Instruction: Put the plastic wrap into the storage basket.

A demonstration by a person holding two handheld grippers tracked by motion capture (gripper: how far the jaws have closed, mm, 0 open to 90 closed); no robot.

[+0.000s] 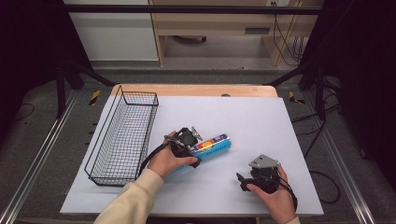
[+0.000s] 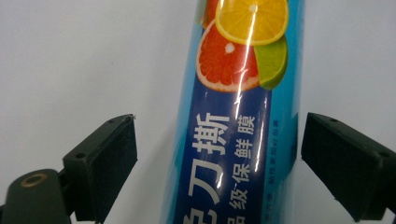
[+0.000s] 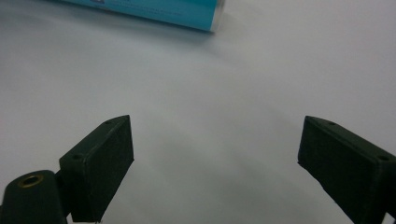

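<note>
In the high view, a blue box of cling film (image 1: 211, 146) lies on the white table sheet (image 1: 243, 116) near the middle of the frame, running from lower left to upper right. The left gripper (image 1: 194, 150) sits over its lower-left end, held by the person's left hand (image 1: 167, 161). A black wire basket (image 1: 122, 136) stands to the left of the box, apart from it. In the lower right of the frame the right gripper (image 1: 240, 179) rests in the right hand (image 1: 275, 196), well apart from the box.

In the left gripper view, the box (image 2: 233, 140), printed with citrus slices, runs up the centre of the frame between the two black jaws. The jaws stand spread; a gap shows beside the left one, and the right one sits just beside the box's edge, not pressing it.

In the right gripper view, the jaws are spread wide over bare sheet (image 3: 210, 116), with the box's end (image 3: 187, 11) at the top of the frame.
</note>
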